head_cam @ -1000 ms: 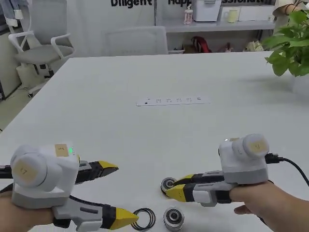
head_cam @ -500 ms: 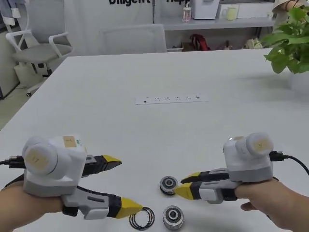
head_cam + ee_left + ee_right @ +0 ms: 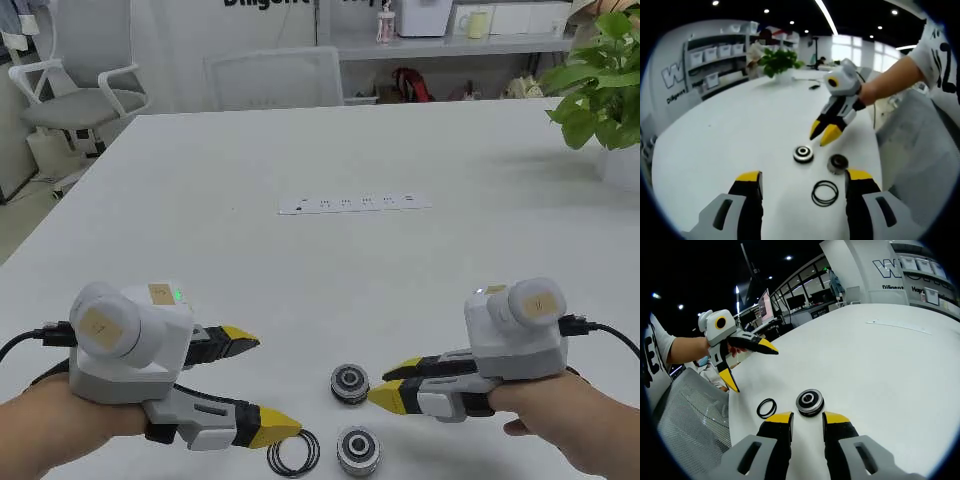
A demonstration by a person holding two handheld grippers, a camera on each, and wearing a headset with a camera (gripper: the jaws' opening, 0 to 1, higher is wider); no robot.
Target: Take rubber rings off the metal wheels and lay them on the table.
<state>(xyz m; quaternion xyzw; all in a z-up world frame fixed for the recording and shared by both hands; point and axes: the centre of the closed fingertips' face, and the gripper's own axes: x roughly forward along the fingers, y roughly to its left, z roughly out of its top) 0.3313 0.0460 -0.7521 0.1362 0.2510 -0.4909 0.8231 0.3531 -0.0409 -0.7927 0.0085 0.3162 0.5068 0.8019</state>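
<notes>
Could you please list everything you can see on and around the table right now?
far metal wheel: one, silver and black, on the table.
near metal wheel: one, silver and black, closer to the near edge.
rubber rings: at least two, overlapping, black, flat beside the near wheel.
power strip: one, white, mid-table.
table: one, white.
plant: one, green, far right.
chairs: two, pale, beyond the table.
left gripper: grey, yellow tips, wide open.
right gripper: same colours, slightly open.
</notes>
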